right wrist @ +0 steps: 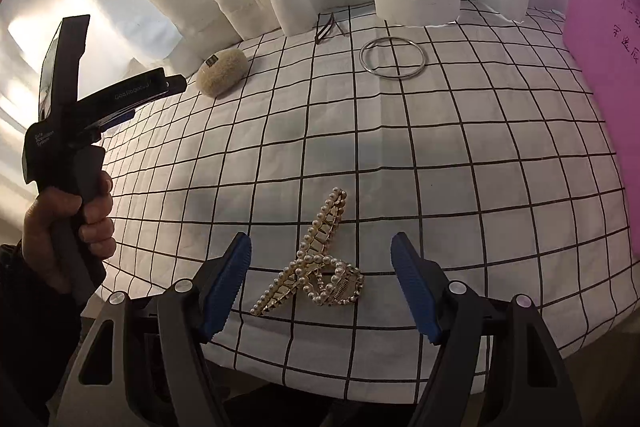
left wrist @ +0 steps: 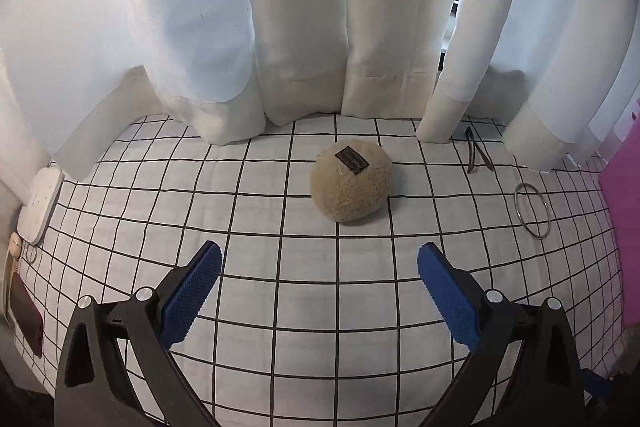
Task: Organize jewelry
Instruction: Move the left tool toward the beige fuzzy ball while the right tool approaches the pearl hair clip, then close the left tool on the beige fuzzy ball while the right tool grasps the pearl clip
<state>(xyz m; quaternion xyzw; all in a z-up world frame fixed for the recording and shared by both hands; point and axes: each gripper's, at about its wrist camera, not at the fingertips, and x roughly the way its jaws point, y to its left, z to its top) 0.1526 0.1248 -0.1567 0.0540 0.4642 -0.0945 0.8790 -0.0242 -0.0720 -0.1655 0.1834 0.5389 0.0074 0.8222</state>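
Nothing looks sorted yet. The pearl hair clip (right wrist: 310,263) lies loose on the checked desk (right wrist: 480,155) between the spread jaws of the right claw (right wrist: 320,279); the silver bangle (right wrist: 392,58) sits well apart near the curtain. The left claw (left wrist: 319,285) gapes empty too.

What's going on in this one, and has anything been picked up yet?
A person holds a two-finger gripper in each hand above a grid-patterned cloth spread with accessories. Nothing is picked up yet. The right gripper stands open astride a pearl-studded gold hair claw, pads clear of it. The left gripper is open too, empty, pointing toward a fluffy beige pouch. A silver bangle and a thin dark clip lie untouched near the white curtain.
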